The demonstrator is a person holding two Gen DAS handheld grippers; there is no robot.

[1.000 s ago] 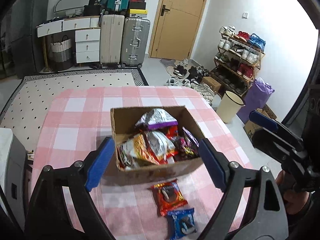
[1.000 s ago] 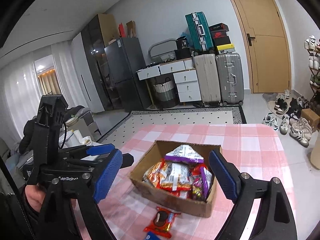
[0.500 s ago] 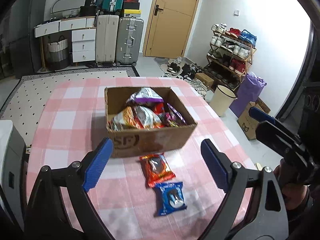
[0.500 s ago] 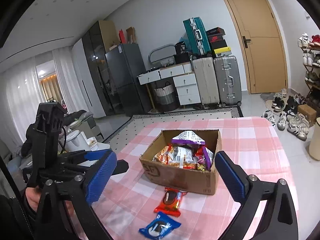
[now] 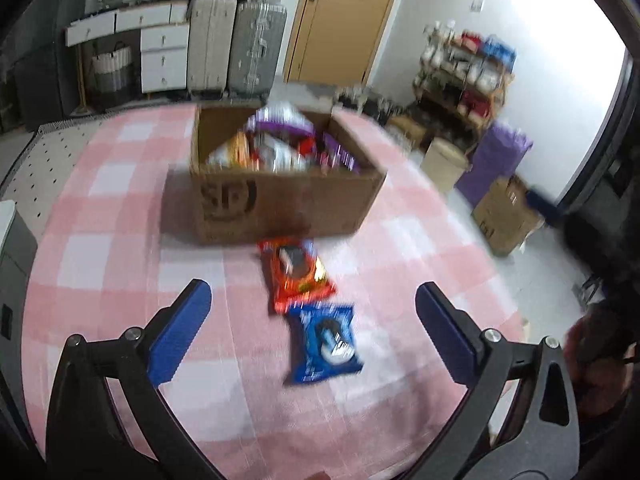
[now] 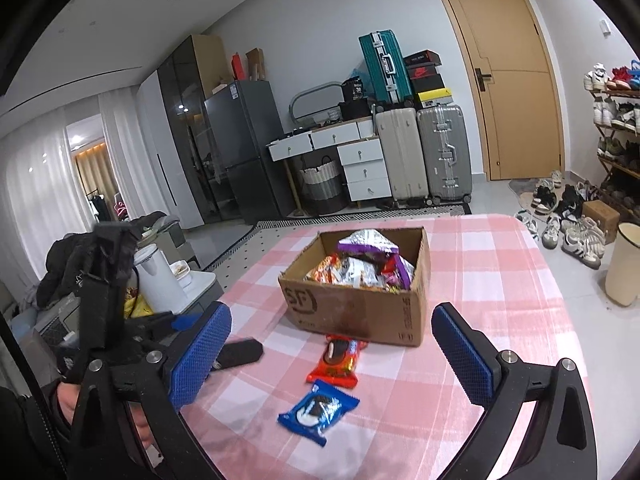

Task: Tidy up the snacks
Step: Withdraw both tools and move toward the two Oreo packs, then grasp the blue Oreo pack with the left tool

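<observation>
Two packets (image 6: 334,360) before snack box (image 6: 356,312)

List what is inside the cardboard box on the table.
The cardboard box holds piled snack packets: a purple-and-silver bag on top, orange and red wrappers beneath. Lower layers and the bottom are covered.

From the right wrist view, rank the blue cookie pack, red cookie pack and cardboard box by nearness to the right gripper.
1. Blue cookie pack, on the cloth, nearest the right gripper.
2. Red cookie pack, just beyond it.
3. Cardboard box, farthest, behind the red pack.

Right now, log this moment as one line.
left gripper: opening, empty | right gripper: open, empty | red packet, blue packet: on tablecloth outside box
</observation>
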